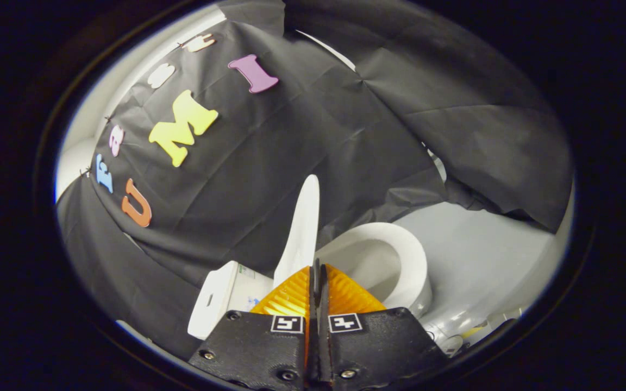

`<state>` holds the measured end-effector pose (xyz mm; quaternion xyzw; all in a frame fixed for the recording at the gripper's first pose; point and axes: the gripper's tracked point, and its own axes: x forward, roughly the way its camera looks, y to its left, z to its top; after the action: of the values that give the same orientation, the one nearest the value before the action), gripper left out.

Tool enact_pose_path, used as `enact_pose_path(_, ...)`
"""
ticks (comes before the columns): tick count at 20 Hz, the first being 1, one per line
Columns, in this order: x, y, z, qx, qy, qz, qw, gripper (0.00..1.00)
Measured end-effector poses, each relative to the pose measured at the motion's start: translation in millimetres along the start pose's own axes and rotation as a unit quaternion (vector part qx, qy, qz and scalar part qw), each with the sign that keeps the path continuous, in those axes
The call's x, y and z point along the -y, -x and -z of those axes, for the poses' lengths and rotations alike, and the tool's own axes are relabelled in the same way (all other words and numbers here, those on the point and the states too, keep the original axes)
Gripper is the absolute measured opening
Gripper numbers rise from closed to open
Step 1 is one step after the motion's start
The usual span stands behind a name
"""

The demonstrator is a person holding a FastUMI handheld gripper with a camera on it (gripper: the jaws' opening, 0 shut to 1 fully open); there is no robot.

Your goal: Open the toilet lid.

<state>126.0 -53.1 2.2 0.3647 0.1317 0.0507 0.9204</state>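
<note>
Toilet lid (303, 228): raised, standing near upright on edge, seen almost edge-on as a thin pale blade. Long axis running up and away from the fingers, tilted slightly off vertical. Lower end hidden behind the fingertips, so contact there cannot be told. Located just ahead of the gripper (317, 271) and a little to its left, between the tank (220, 298) and the bowl.

Seat ring (400, 260): down on the bowl, open side showing, beyond the fingers and to the right of the lid. Pale floor (481, 255) beyond the seat; black cloth wall behind everything.

Gripper: fingers clenched together, only a hairline seam between them, nothing visibly pinched.

Judgement: lid already up, task near complete or complete. Remaining concern: whether the lid leans far enough toward the tank to stay up unaided. Any further move likely a light push leftward, toward the tank, or a straight withdrawal clear of the lid edge.
</note>
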Motion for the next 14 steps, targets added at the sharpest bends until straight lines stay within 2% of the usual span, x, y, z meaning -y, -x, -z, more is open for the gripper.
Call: enact_pose_path(14,-54,7,2,0.010,0.035,-0.014,0.999,0.06)
